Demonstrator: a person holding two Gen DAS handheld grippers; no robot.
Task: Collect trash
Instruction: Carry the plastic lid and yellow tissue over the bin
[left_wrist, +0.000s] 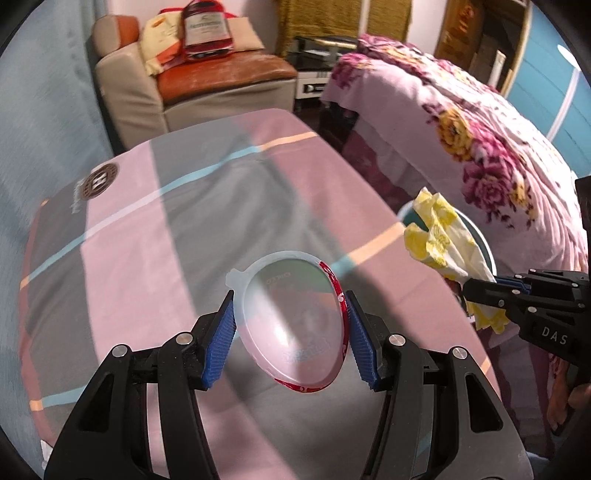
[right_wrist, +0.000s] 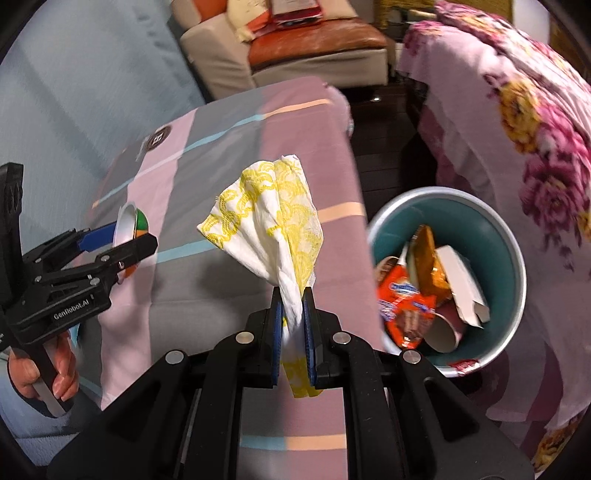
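- two grippers: the left gripper (left_wrist: 290, 332) is clamped on a lid (left_wrist: 291, 325); the right gripper (right_wrist: 293, 325) is squeezed tight on a napkin (right_wrist: 269, 225).
- one lid: a round, clear plastic disc with a pale rim, a small tab on its upper left edge and a red printed band along its right and lower edge. it stands on edge between the blue pads (left_wrist: 221, 343), gripped across its width, above the table (left_wrist: 129, 240).
- in the right view the lid (right_wrist: 131, 229) shows edge-on as a white rim with green and orange print behind it, in the left gripper (right_wrist: 122, 240).
- one napkin: white with a yellow lace-like pattern, crumpled, fanned out above the pads and twisted thin where they pinch it; a short yellow tail hangs below them. it is held over the table's right side, near the bin (right_wrist: 509, 266).
- in the left view the napkin (left_wrist: 439, 232) sticks up from the right gripper (left_wrist: 476, 291) in front of the bin (left_wrist: 484, 243).
- one bin: round, teal inside with a pale rim, on the floor between the table and a floral blanket (right_wrist: 535, 147).
- in the bin: an orange wrapper (right_wrist: 406, 291), a white carton (right_wrist: 461, 280), a paper cup (right_wrist: 443, 332) on its side and another brown-orange wrapper; more may be hidden.
- one table, under a cloth of pink and grey blocks with thin blue and peach stripes.
- one hand (right_wrist: 48, 373) shows, on the left gripper's handle.
- one armchair (left_wrist: 207, 81) at the back, with bags piled on it.
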